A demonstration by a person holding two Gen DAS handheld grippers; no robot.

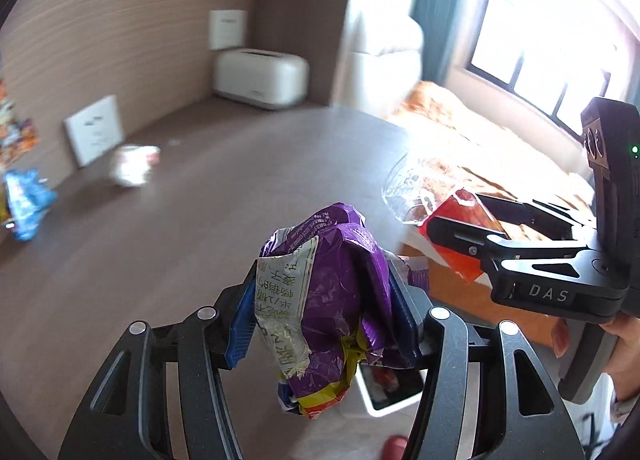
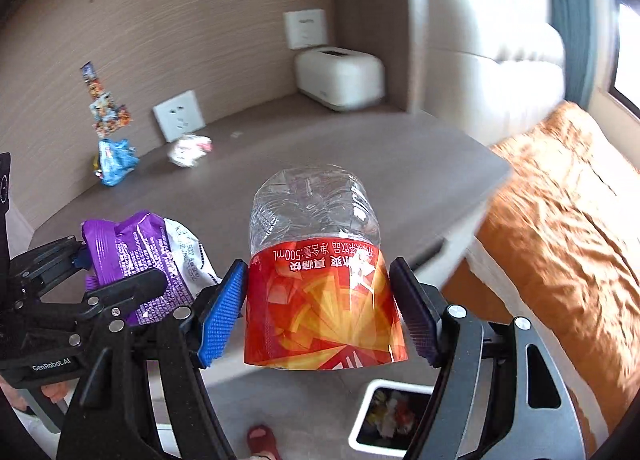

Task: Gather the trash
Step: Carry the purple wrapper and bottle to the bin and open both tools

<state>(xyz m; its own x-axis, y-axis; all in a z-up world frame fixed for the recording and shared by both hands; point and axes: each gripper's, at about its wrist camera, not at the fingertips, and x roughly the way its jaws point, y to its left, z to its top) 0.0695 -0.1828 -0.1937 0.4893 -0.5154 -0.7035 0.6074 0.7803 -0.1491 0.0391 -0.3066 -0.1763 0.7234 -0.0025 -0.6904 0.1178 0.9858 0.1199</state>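
Observation:
My left gripper (image 1: 322,312) is shut on a crumpled purple snack wrapper (image 1: 336,300), held above the brown table's near edge. To its right, my right gripper (image 2: 320,312) is shut on a clear plastic bottle with a red-orange label (image 2: 324,300), its blue pads (image 2: 222,316) pressing the label's sides. Both show in each other's view: the wrapper (image 2: 140,252) at left, the bottle (image 1: 460,227) at right. A white trash bin (image 2: 390,418) with litter inside stands on the floor below both grippers; the bin (image 1: 394,390) peeks out under the wrapper.
On the table (image 2: 320,147) lie a blue wrapper (image 2: 114,159) and a crumpled white wrapper (image 2: 188,149) near the back wall. A white tissue box (image 2: 340,77) sits in the corner. An orange bedspread (image 2: 560,219) is to the right. A foot (image 2: 262,440) stands by the bin.

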